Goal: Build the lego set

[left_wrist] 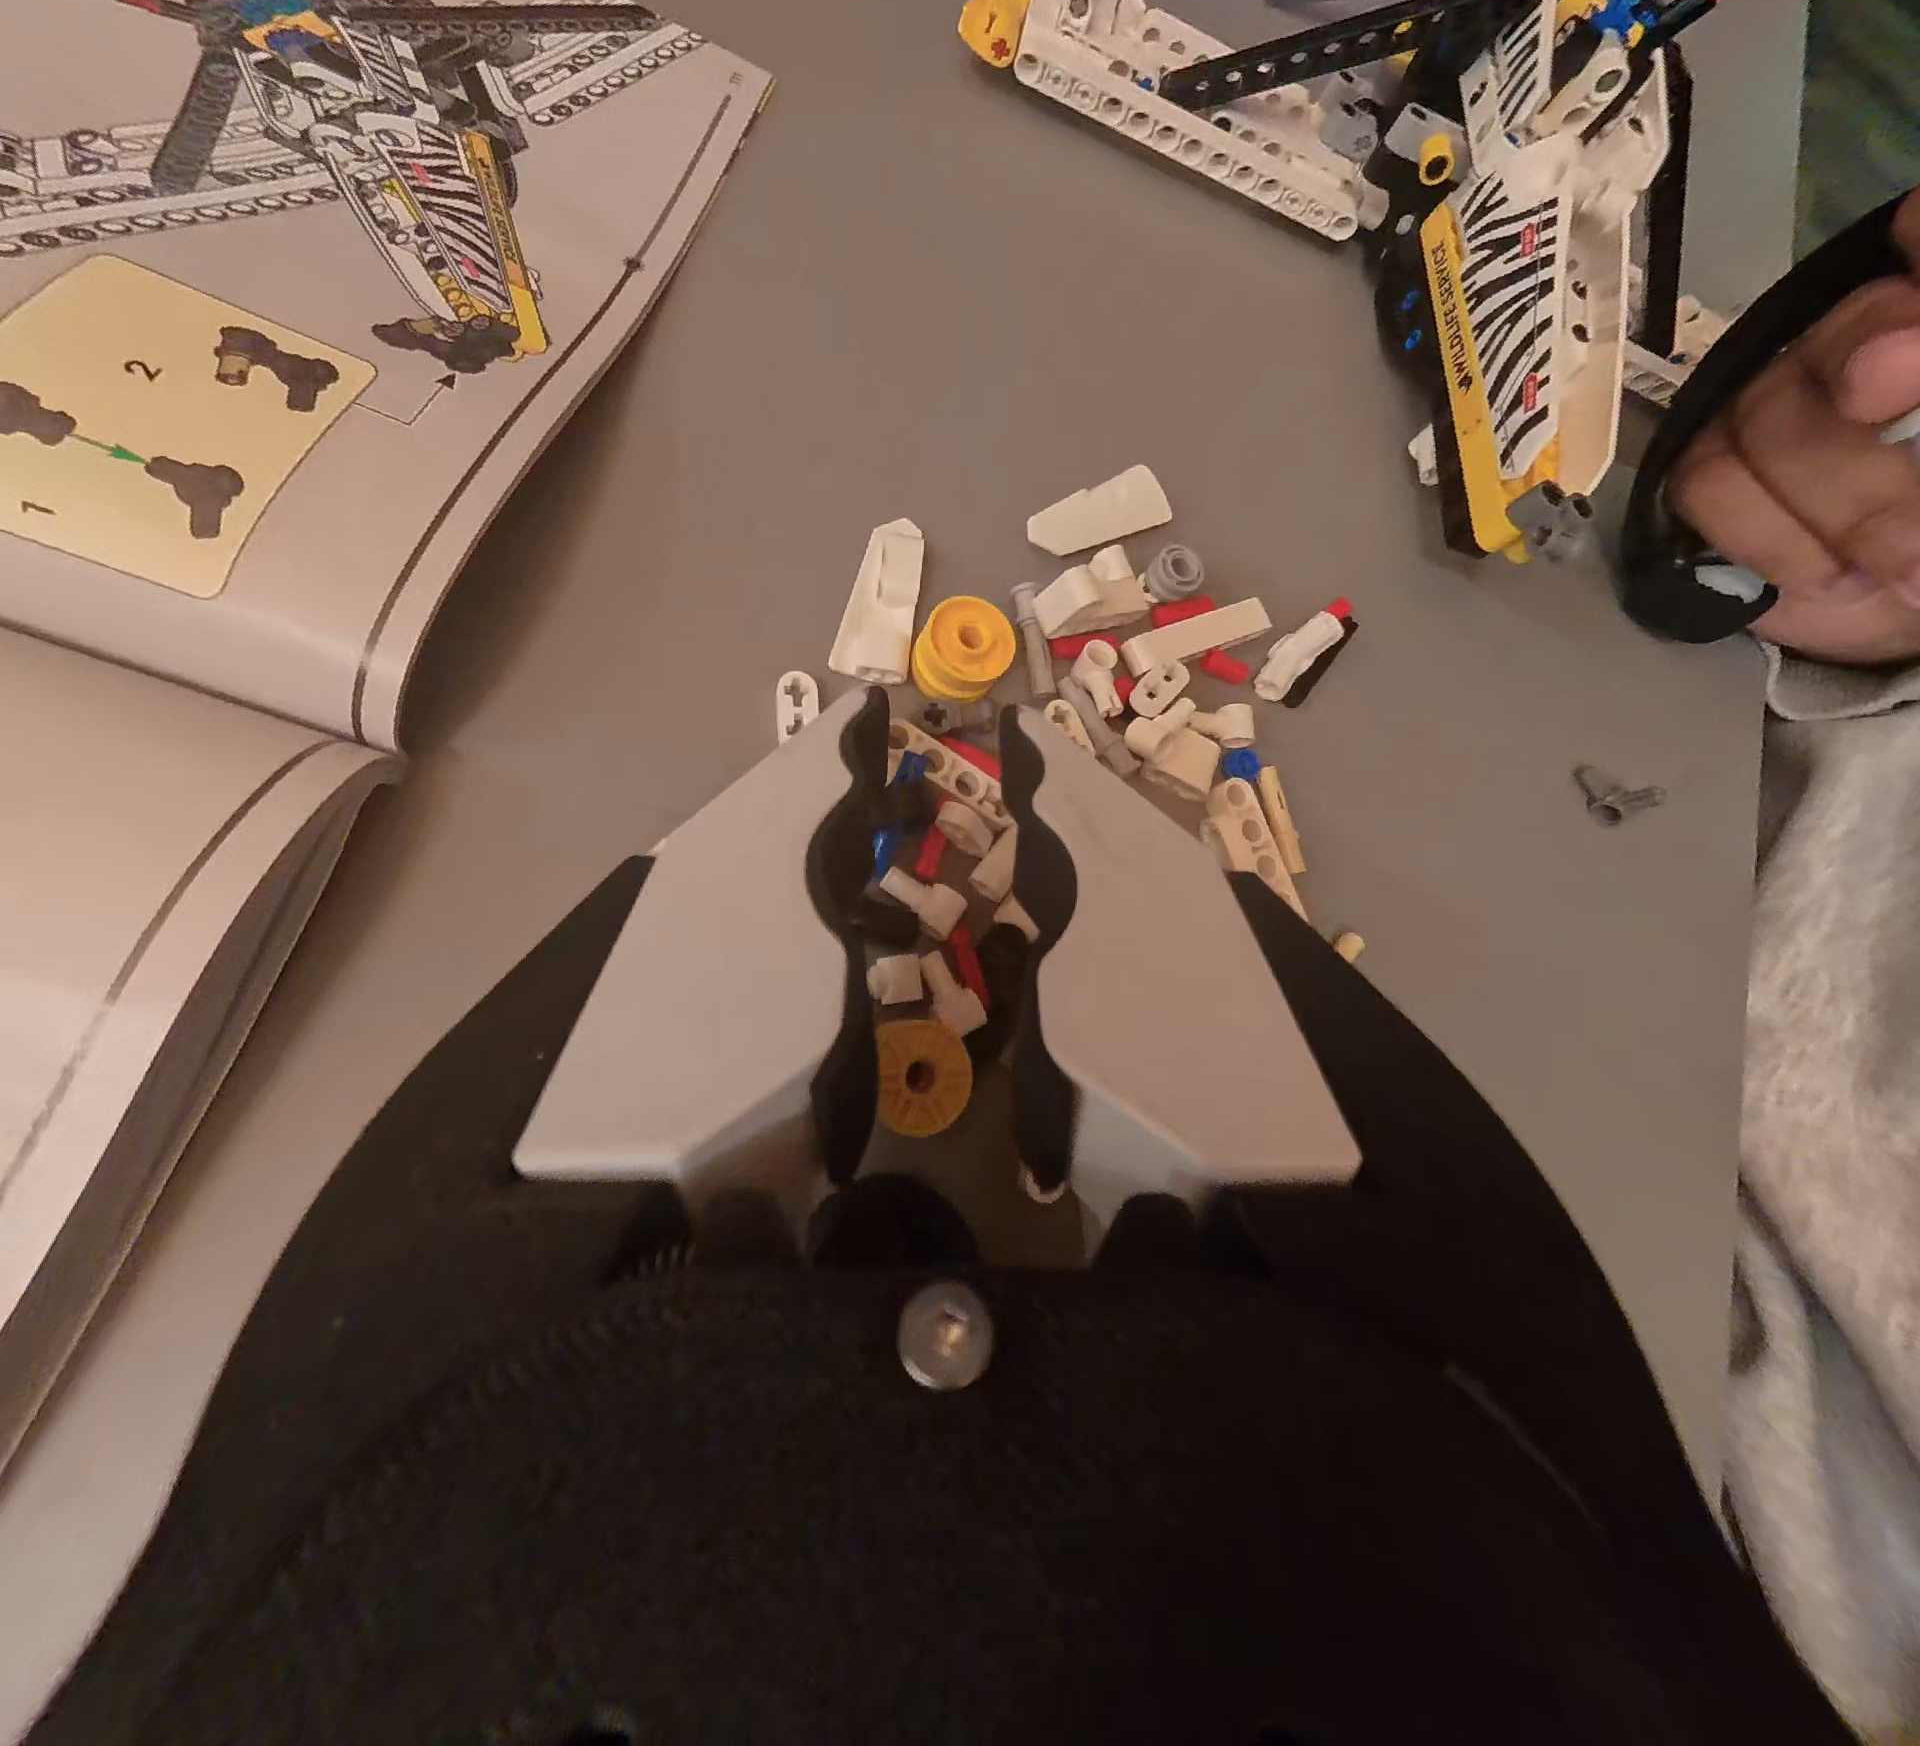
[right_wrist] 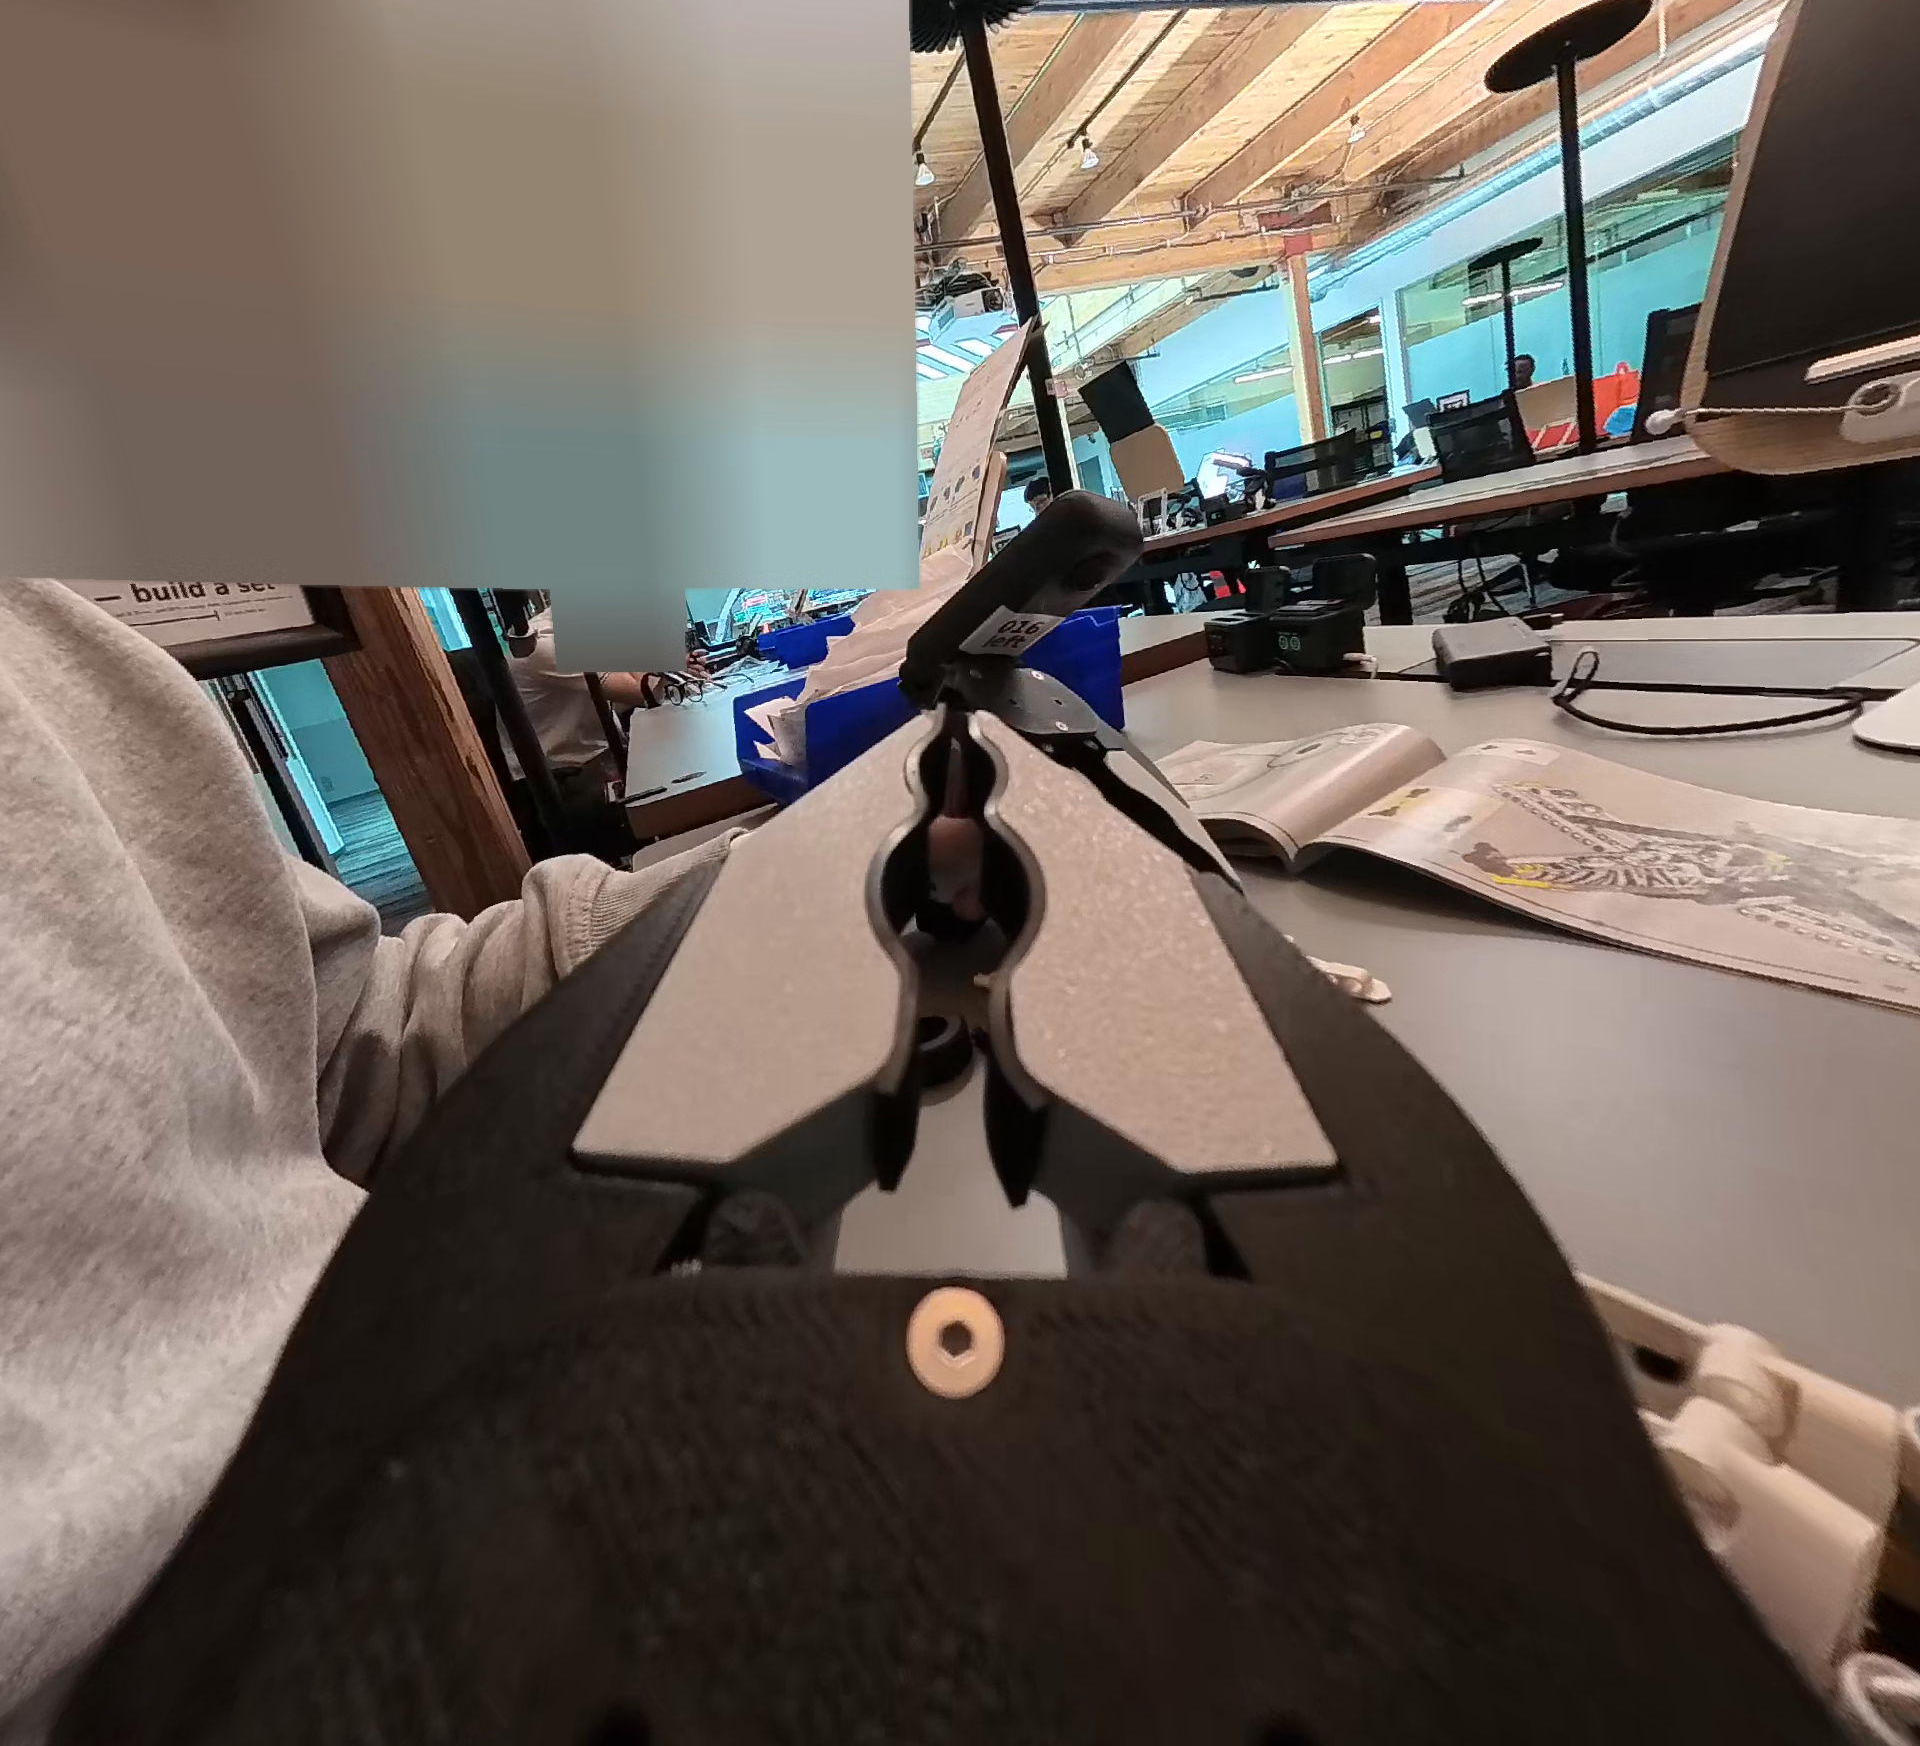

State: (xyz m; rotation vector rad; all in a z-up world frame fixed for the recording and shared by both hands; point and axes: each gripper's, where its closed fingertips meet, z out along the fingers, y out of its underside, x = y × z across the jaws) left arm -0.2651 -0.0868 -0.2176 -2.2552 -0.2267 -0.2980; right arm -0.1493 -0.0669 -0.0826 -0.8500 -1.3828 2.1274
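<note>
My left gripper (left_wrist: 940,709) hovers over a pile of loose lego pieces (left_wrist: 1143,657) on the grey table (left_wrist: 935,294), its jaws a narrow gap apart with nothing held. Small white, red and blue pieces and a dark yellow wheel (left_wrist: 920,1078) show between the fingers. A brighter yellow wheel (left_wrist: 963,647) lies just past the tips. The part-built white, yellow and black striped helicopter model (left_wrist: 1507,190) stands at the far right. My right gripper (right_wrist: 956,725) is raised off the table, tilted up, jaws together and empty.
An open instruction booklet (left_wrist: 312,242) lies at the left; it also shows in the right wrist view (right_wrist: 1558,823). A hand (left_wrist: 1818,470) grips a black handle at the right edge. A lone grey piece (left_wrist: 1616,797) lies apart. A blue bin (right_wrist: 831,730) stands behind. There is about 20 centimetres between the tips of the two grippers.
</note>
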